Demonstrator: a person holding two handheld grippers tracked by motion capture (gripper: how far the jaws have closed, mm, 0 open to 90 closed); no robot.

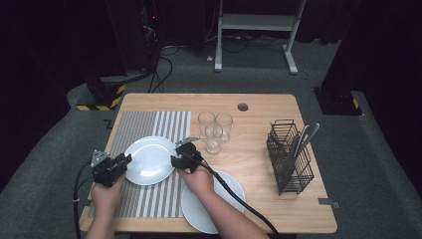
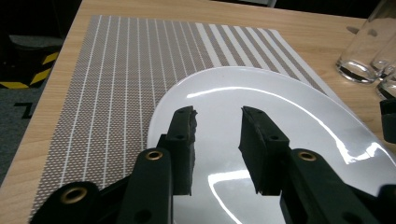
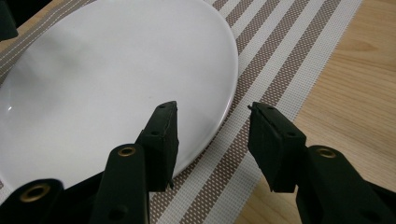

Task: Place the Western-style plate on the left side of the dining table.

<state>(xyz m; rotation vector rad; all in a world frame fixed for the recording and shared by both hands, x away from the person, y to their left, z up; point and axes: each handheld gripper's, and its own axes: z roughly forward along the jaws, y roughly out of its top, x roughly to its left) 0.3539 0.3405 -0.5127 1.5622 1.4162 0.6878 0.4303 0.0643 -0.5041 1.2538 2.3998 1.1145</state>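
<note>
Grippers flank a plate (image 1: 149, 160) on the striped mat (image 1: 149, 122), left gripper (image 1: 122, 160) at its left rim, right gripper (image 1: 175, 160) at its right; both jaw pairs stand apart, gripping nothing. To withdraw well, back each straight off the rim, clear of the glasses (image 1: 215, 128) behind.
</note>
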